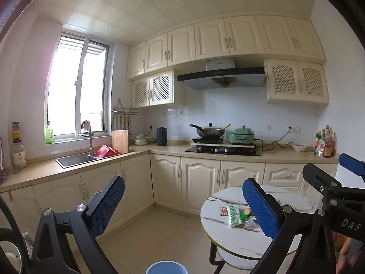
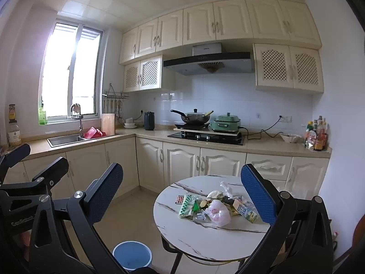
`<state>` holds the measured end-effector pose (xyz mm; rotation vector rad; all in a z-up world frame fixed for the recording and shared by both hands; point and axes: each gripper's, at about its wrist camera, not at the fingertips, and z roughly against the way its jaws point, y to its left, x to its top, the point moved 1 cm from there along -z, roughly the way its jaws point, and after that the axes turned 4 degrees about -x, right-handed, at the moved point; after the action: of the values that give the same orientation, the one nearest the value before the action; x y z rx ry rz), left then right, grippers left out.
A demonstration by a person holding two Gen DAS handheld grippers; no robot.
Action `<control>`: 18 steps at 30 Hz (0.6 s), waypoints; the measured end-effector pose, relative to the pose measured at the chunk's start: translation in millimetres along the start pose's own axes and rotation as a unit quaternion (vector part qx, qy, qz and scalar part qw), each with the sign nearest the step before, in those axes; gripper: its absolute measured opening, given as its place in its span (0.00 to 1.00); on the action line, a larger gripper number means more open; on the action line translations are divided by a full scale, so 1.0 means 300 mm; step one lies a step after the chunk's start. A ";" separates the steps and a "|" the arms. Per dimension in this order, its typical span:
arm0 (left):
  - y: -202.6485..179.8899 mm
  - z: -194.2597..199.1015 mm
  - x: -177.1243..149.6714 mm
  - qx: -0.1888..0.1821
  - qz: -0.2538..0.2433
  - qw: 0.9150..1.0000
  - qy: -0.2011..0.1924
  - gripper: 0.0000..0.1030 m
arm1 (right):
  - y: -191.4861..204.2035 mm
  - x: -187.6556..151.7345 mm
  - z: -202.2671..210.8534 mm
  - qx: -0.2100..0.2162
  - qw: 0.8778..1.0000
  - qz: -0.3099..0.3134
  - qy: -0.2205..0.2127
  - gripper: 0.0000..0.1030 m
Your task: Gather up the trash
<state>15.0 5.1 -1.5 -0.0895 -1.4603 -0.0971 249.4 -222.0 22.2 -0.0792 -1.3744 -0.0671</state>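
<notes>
A heap of trash (image 2: 216, 205) lies on a round white marble table (image 2: 205, 239): a pink-white plastic bag (image 2: 217, 212), a green-white wrapper (image 2: 186, 205), a yellow-blue carton (image 2: 247, 210), clear film and food scraps. In the left wrist view the trash (image 1: 237, 215) is partly hidden behind one blue pad. A blue bin (image 2: 132, 255) stands on the floor left of the table. My right gripper (image 2: 182, 196) is open and empty, held short of the table. My left gripper (image 1: 183, 207) is also open and empty, beside it on the left, facing the cabinets.
An L-shaped counter (image 2: 262, 147) runs along the walls, with a sink (image 2: 65, 140), a cutting board, a dark kettle (image 2: 149, 120), a hob with a wok (image 2: 194, 116), a green cooker (image 2: 225, 123) and sauce bottles (image 2: 317, 134). Tiled floor (image 2: 136, 217) lies between the cabinets and the table.
</notes>
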 end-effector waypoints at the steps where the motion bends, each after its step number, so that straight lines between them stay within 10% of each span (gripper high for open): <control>1: 0.001 -0.002 -0.001 0.000 0.001 1.000 0.000 1.00 | -0.002 0.000 -0.001 0.000 1.000 -0.001 0.000 1.00; 18: -0.009 -0.007 0.000 0.003 0.005 1.000 0.002 1.00 | 0.004 0.003 -0.005 -0.001 1.000 0.002 0.003 1.00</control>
<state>16.8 2.0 -1.8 -0.0911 -1.4558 -0.0839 251.0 -221.1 23.0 -0.0828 -1.3675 -0.0657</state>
